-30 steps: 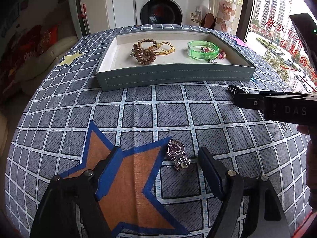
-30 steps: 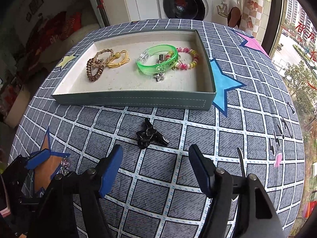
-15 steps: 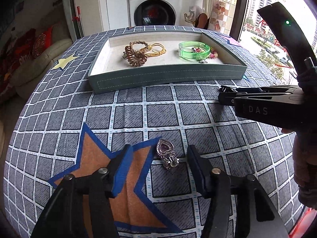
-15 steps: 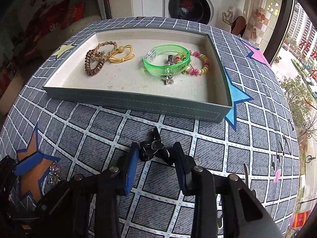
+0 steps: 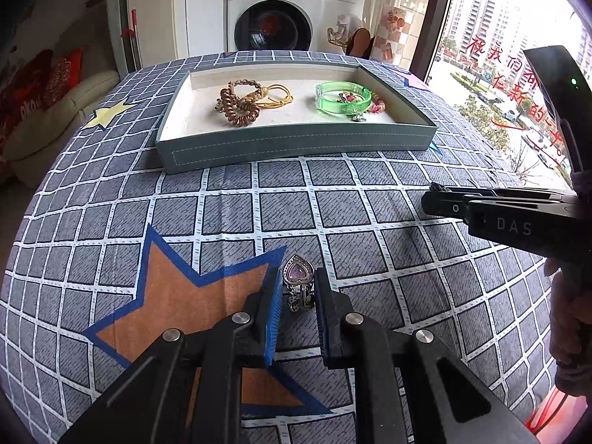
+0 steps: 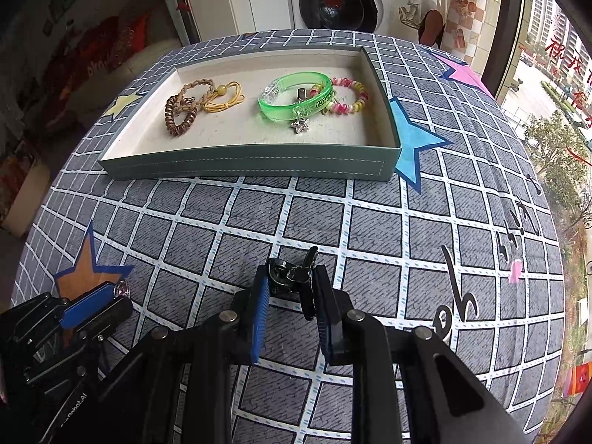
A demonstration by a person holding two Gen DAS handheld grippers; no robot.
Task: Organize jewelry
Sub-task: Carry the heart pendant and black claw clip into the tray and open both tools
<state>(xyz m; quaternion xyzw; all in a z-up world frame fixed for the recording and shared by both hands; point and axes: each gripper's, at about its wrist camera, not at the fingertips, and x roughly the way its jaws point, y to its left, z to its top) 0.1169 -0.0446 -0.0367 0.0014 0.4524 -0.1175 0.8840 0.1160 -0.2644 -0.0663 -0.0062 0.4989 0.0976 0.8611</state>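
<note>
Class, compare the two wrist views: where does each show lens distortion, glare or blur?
Left wrist view: the tray front wall bows, window daylight washes out, heart pendant stays sharp. Right wrist view: tablecloth grid curves outward, corners vignette black, black hair clip is sharp.

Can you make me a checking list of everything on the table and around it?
Surface: checked tablecloth with stars.
Job's things: tray holds hair ties and a green bracelet; heart pendant and black clip lie on the cloth.
Clutter: nothing seen.
Grippers: left gripper jaws just closed around the pendant; right gripper on the clip.
Cables: nothing seen.
Surroundings: washing machine, window.
</note>
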